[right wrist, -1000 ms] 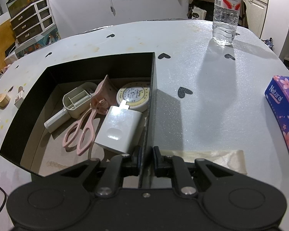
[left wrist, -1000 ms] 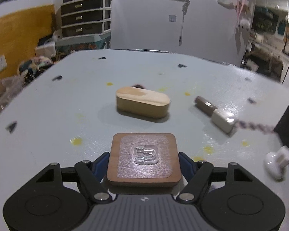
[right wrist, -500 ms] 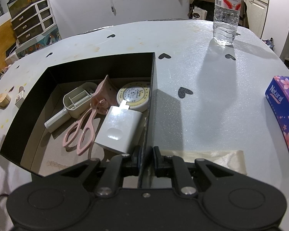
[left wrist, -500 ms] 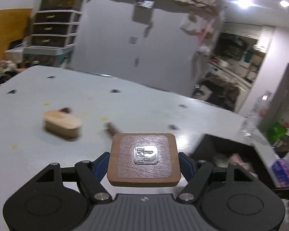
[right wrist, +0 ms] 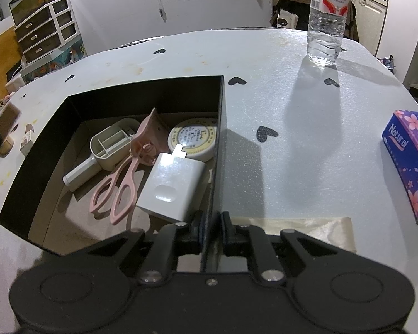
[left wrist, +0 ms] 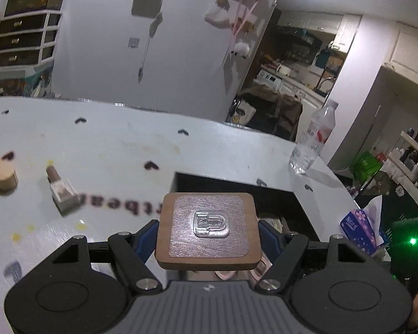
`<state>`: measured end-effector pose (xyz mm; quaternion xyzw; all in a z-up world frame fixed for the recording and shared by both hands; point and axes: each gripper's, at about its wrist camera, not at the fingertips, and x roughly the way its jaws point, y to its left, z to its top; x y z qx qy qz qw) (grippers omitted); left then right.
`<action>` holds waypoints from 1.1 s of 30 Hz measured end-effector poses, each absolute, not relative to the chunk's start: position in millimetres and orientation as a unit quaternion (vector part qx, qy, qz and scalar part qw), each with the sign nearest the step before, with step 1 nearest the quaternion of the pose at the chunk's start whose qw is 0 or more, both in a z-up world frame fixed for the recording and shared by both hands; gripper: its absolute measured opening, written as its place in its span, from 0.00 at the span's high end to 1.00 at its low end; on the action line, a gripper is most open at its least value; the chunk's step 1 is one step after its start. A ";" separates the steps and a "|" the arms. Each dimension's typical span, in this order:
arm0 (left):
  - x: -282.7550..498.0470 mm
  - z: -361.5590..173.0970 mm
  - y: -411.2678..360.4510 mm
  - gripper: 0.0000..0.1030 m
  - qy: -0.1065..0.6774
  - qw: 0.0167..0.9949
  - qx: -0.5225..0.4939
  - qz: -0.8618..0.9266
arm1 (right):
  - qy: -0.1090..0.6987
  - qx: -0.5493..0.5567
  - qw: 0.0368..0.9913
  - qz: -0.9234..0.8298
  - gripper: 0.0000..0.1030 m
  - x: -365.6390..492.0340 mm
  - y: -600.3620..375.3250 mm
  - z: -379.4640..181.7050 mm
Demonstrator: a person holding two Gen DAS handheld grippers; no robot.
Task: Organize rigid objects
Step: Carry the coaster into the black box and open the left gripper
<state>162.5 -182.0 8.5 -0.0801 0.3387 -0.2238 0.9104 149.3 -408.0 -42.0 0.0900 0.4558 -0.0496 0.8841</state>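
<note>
My left gripper (left wrist: pixel 208 235) is shut on a square wooden coaster (left wrist: pixel 209 233) with a clear hook on top, held in the air over the near side of the black box (left wrist: pixel 237 192). My right gripper (right wrist: pixel 210 231) is shut on the right wall of the black box (right wrist: pixel 218 150). Inside the box lie a white charger (right wrist: pixel 172 186), pink scissors (right wrist: pixel 122 189), a round tin (right wrist: pixel 193 139) and a beige scoop (right wrist: pixel 108 147). On the table to the left lie a wooden oval block (left wrist: pixel 0 175) and a small bottle (left wrist: pixel 61 192).
A water bottle (right wrist: pixel 327 16) stands at the far right of the table; it also shows in the left wrist view (left wrist: pixel 313 139). A purple tissue pack (right wrist: pixel 409 161) lies at the right edge. A strip of tape (right wrist: pixel 306 228) lies beside my right gripper.
My left gripper has lifted the coaster off the table and swung right, from the wooden block towards the black box. The right gripper has stayed clamped on the box wall.
</note>
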 end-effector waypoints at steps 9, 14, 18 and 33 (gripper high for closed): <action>153.0 0.9 -205.9 0.27 0.349 0.913 -0.060 -0.203 | 0.454 0.092 0.885 -0.045 0.87 148.8 -409.9 -42.5; 152.9 -1.9 -211.5 0.27 0.359 0.914 -0.052 -0.181 | 0.452 0.099 0.885 -0.042 0.87 147.7 -412.5 -43.0; 152.7 -1.7 -215.2 0.26 0.364 0.914 -0.040 -0.174 | 0.451 0.100 0.886 -0.041 0.86 147.4 -412.8 -43.2; 146.6 -5.0 -215.1 0.11 0.392 0.899 -0.025 -0.193 | 0.450 0.103 0.886 -0.036 0.85 146.9 -414.3 -43.8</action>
